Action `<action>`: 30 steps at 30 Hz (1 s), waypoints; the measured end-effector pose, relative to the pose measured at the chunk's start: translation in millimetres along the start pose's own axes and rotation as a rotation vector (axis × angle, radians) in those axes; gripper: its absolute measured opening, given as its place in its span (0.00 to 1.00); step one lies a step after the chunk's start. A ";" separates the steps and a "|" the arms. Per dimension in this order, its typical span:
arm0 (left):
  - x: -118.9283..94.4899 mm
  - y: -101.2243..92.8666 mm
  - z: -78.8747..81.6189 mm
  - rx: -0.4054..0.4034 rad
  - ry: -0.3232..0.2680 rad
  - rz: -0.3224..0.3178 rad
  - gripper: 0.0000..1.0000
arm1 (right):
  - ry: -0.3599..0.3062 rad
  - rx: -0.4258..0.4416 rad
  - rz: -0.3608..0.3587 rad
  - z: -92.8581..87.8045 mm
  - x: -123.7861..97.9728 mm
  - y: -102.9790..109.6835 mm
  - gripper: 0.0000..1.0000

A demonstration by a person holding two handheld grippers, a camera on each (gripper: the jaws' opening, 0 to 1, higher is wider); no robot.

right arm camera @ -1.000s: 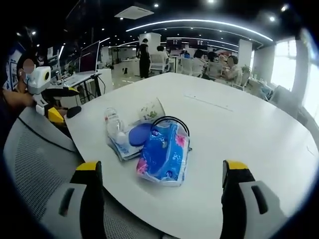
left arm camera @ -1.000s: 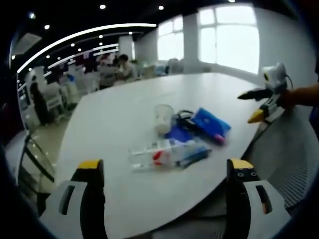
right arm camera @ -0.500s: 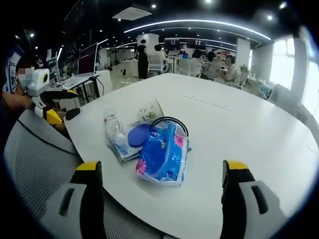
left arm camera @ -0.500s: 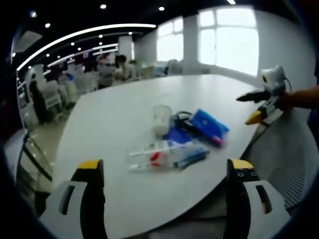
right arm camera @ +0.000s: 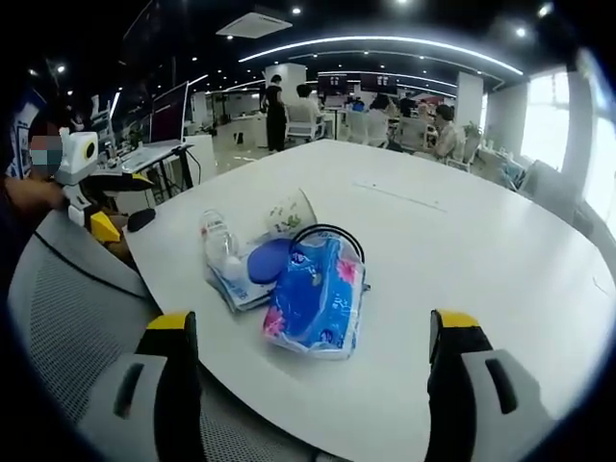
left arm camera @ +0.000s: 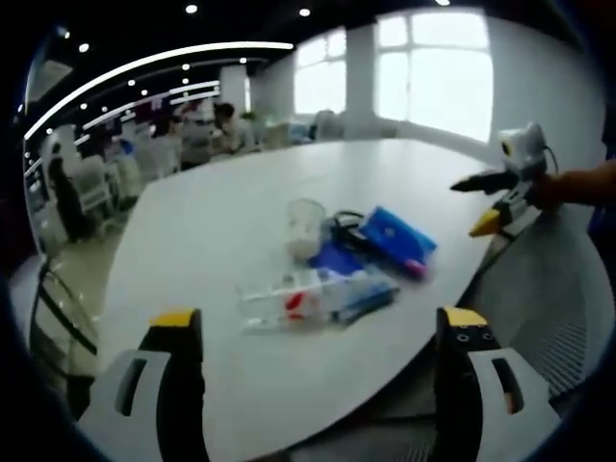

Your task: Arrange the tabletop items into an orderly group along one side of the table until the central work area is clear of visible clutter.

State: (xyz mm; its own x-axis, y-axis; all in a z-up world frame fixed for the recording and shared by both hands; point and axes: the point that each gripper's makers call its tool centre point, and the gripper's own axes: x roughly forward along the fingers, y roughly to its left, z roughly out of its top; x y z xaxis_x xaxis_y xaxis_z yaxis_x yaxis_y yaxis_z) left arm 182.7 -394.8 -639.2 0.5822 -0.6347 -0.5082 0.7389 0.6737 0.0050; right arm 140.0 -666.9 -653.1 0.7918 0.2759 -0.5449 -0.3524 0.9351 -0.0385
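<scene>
I see a small pile of things in the middle of both pictures, on the big white table [right arm camera: 462, 250].

In the right gripper view my right gripper [right arm camera: 313, 385] has its two jaws spread wide with nothing between them. Just above them in the picture lies the blue tissue pack [right arm camera: 316, 294]. It looks soft and light, so I think it will squash if I squeeze hard. I would pinch it across its narrow middle.

To its left lies the clear plastic bottle [right arm camera: 219, 248] on its side. It looks smooth and round, so I guess it can roll or slip. I would take it around its body. Above it is the plastic cup [right arm camera: 291, 212], tipped over. It looks thin and easy to crush, so I would hold its rim gently. A black cord [right arm camera: 327, 231] loops by the tissue pack. It is floppy.

In the left gripper view my left gripper [left arm camera: 313, 380] is also spread wide and holds nothing. The bottle [left arm camera: 289, 303] lies above it, near the picture's middle, and the cup [left arm camera: 306, 223] is higher up.
</scene>
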 end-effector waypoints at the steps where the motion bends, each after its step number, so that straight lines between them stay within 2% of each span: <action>1: 1.3 -0.2 0.6 0.012 0.002 -0.008 0.97 | 0.001 0.000 0.000 -0.2 0.0 0.0 1.00; 7: 11.5 -0.7 3.6 0.082 0.024 -0.047 0.94 | 0.007 -0.002 -0.001 -1.7 0.1 -0.3 1.00; 13: 22.8 0.6 4.0 0.174 0.056 -0.084 0.86 | 0.015 -0.003 -0.001 -3.2 0.6 -0.6 1.00; 20: 35.8 5.7 1.2 0.259 0.096 -0.118 0.76 | 0.010 0.003 -0.012 -2.7 0.0 -3.2 1.00; 24: 44.6 8.5 -0.7 0.314 0.121 -0.135 0.74 | 0.009 0.004 -0.017 -2.8 -0.4 -4.4 1.00; 30: 57.7 9.6 -8.3 0.449 0.175 -0.179 0.69 | 0.012 0.003 -0.019 -3.3 -0.7 -4.6 1.00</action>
State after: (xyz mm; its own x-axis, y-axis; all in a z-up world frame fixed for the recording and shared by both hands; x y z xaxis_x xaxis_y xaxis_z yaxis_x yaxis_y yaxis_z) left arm 220.7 -421.8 -675.7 0.3960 -0.6267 -0.6712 0.9171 0.3067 0.2547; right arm 139.4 -672.2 -655.3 0.7924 0.2551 -0.5541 -0.3356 0.9409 -0.0467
